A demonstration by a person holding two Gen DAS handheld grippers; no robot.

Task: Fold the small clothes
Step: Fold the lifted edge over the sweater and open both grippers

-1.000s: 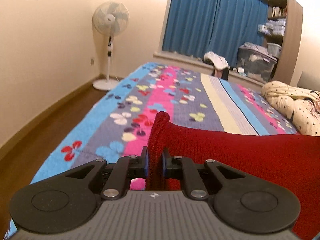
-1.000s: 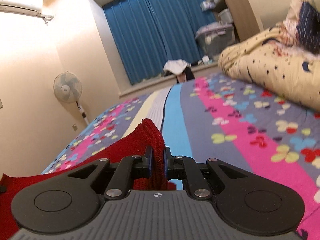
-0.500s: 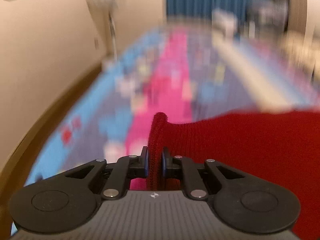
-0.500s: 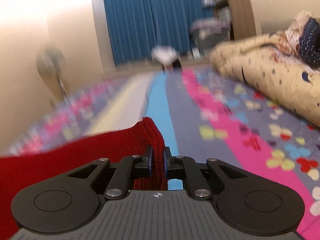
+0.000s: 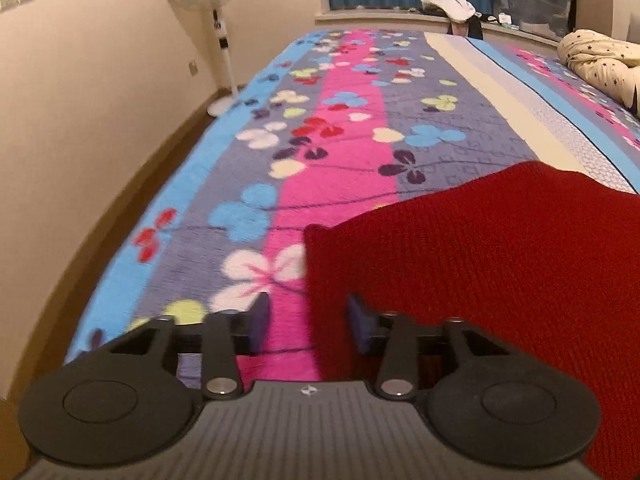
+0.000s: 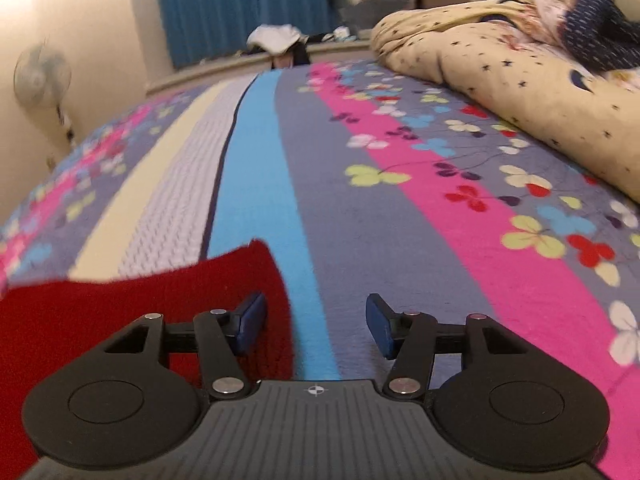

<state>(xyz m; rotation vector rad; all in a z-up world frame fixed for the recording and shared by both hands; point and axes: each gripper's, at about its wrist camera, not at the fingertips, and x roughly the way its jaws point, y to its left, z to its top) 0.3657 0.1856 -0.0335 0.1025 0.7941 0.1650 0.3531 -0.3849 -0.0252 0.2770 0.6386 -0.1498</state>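
**Both grippers wide, red knit down on the bed**

Closest in, the left gripper (image 5: pixel 306 322) has its jaws spread apart with nothing between them, and the near left corner of the red ribbed knit garment (image 5: pixel 472 264) lies just at the inner side of its right pad (image 5: pixel 358 322). Over on the right gripper (image 6: pixel 316 322), same story: jaws parted, empty, the garment's right edge (image 6: pixel 152 308) running past its left pad (image 6: pixel 252 320). The knit rests on the striped floral fleece bedspread (image 6: pixel 400 208); whether it lies quite flat is hard to say through the blur. It looks light, soft and floppy, thick enough to pinch at a corner or hem, likely to sag rather than slide. Farther off, a cream star-print quilt (image 6: pixel 500 80) is bunched on the right, and a white standing fan (image 5: pixel 208 8) stands by the wall.
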